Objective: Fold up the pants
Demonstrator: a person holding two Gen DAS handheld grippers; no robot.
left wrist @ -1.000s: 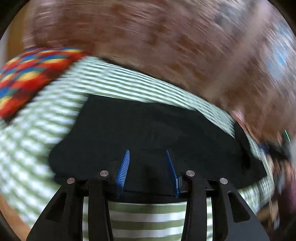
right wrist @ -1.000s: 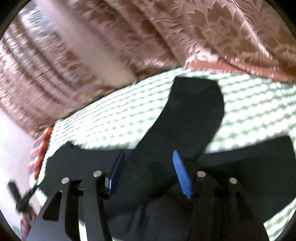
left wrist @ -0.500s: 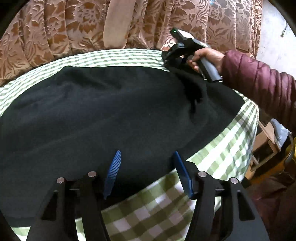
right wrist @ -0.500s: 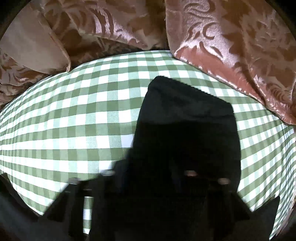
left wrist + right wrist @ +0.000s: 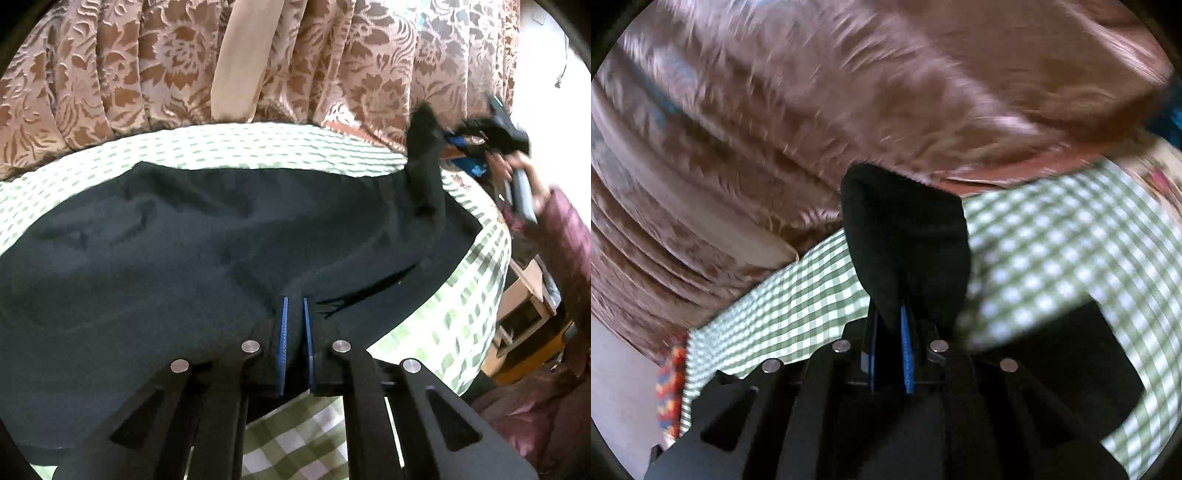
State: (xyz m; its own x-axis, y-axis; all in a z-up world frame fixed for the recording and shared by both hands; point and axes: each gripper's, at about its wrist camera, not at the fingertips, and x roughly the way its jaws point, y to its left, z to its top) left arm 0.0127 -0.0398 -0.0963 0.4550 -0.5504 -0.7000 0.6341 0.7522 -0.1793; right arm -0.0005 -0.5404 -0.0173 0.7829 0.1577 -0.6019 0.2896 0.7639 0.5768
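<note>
Black pants (image 5: 177, 243) lie spread over a green-and-white checked cloth (image 5: 258, 147). My left gripper (image 5: 294, 306) is shut on the near edge of the pants, blue pads pinching the fabric. My right gripper (image 5: 452, 142) shows at the far right in the left wrist view, lifting a corner of the pants off the cloth. In the right wrist view my right gripper (image 5: 888, 314) is shut on that black fabric (image 5: 905, 236), which stands up in front of the camera.
A brown floral curtain (image 5: 155, 62) hangs just behind the surface and fills the top of the right wrist view (image 5: 849, 92). A multicoloured cloth (image 5: 670, 387) lies at the far left end. A wooden stool or shelf (image 5: 524, 295) stands beside the right edge.
Both grippers have closed on the pants. The right gripper has lifted its corner up off the cloth. The left gripper has moved in onto the near edge.
</note>
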